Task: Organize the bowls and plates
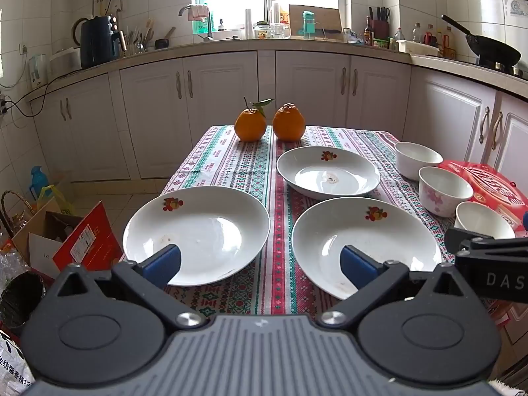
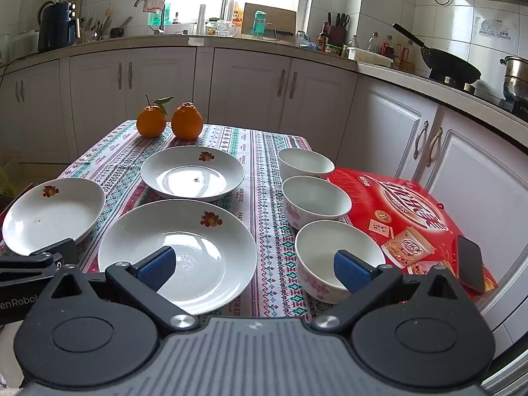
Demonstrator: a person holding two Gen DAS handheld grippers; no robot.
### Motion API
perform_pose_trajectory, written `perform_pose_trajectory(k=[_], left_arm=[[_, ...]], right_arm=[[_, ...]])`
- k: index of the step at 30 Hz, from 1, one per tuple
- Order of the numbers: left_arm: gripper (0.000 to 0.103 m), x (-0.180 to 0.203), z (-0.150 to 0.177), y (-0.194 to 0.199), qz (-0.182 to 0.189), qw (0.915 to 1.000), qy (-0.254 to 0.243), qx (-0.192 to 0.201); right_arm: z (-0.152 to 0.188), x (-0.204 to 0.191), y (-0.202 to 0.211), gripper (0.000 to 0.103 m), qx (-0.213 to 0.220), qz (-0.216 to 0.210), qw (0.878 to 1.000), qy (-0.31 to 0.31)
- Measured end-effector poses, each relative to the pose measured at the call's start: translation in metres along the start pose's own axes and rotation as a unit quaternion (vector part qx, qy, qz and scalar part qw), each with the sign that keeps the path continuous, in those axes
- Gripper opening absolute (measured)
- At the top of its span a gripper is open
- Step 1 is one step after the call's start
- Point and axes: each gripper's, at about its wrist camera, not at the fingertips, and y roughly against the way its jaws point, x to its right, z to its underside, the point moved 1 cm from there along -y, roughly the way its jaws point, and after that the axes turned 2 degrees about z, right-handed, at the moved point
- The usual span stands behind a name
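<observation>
Left gripper (image 1: 260, 262) nearest lens, jaws spread wide, nothing between, hovering over two near plates: left plate (image 1: 198, 231), right plate (image 1: 363, 244). Third plate (image 1: 328, 171) farther back, before two oranges (image 1: 269, 122). Right gripper (image 2: 255, 265) likewise wide apart, empty, above gap between near plate and nearest bowl (image 2: 336, 257). Right view alone shows all three bowls in full row, phone (image 2: 470, 267) on red box (image 2: 406, 204), steel pot (image 2: 518, 76). Left view alone shows floor cartons (image 1: 66, 241) beside patterned tablecloth (image 1: 231, 165).

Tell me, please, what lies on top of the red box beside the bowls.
A dark phone lies on the red box near its front corner. The nearest bowl hides part of the box's left edge.
</observation>
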Motion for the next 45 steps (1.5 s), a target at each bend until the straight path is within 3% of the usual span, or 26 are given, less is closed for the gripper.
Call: perform_pose_trajectory(k=[27,45], left_arm=[[0.102,-0.005,-0.001,-0.008,0.002,1.0000,0.003,-0.005],[0.102,-0.046,-0.014,-0.026,0.013,0.9994,-0.032,0.004]], right_arm=[[-0.006,-0.002,-0.008,0.103,0.003,-0.015,1.000,0.015],[-0.060,-0.002,-0.040,0.103,0.029,-0.142,0.988,0.058]])
